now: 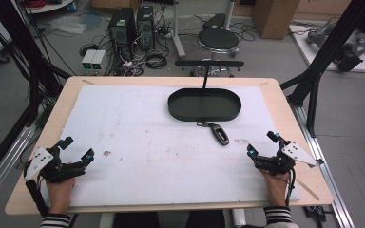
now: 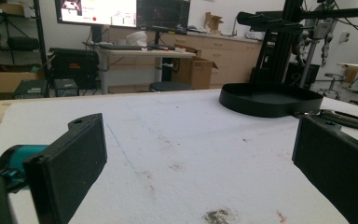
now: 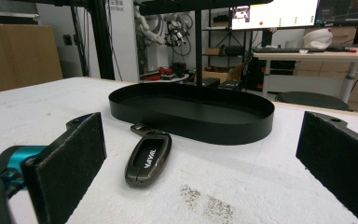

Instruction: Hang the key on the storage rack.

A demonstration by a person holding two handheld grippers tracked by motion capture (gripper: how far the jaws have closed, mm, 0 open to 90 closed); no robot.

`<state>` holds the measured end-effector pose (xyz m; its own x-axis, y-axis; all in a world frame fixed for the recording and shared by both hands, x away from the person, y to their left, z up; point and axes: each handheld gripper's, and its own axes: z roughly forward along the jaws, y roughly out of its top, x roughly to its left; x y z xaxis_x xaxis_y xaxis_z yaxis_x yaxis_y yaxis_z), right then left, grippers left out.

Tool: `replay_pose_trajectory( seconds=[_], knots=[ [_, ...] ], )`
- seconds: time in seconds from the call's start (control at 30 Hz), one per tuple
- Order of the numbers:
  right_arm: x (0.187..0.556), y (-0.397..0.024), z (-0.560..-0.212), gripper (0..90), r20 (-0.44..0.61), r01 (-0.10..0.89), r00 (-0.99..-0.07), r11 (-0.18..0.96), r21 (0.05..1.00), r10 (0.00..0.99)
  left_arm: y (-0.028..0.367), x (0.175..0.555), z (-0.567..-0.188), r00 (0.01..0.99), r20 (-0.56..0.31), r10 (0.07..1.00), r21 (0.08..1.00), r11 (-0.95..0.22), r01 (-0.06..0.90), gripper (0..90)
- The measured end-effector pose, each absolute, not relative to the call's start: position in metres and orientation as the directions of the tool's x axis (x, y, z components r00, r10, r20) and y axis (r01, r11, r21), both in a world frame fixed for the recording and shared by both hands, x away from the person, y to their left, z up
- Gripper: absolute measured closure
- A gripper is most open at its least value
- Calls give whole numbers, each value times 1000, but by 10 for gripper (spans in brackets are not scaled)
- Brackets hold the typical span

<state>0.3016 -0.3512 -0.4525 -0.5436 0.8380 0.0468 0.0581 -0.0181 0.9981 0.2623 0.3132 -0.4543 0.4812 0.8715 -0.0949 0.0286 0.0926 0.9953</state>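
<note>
both grippers idle on the bench, left gripper (image 1: 78, 148) and right gripper (image 1: 262, 144) fingers spread, nothing held; key fob (image 1: 219, 133) at 6 o'clock of the black tray (image 1: 204, 115).

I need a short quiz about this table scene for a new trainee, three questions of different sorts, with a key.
1. True or false: the key fob lies inside the tray.
2. Which gripper is nearer to the key fob?
A. the left gripper
B. the right gripper
3. Fill in: both grippers have their jaws ____.

Key:
1. False. It lies on the white mat, just outside the tray's near wall.
2. B
3. open, with nothing between them.
</note>
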Motion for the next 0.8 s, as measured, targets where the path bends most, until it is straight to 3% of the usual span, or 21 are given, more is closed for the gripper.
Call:
replay_pose_trajectory(
  seconds=[0.37,0.8],
  knots=[
    [301,-349,-452,4,4,34,-544,17,999,839,312,262,-454,484,-78,872,997,75,25,34],
    [307,-343,-442,3,-7,88,-539,65,994,842,312,262,-454,482,-84,872,996,80,28,34]
  ],
)
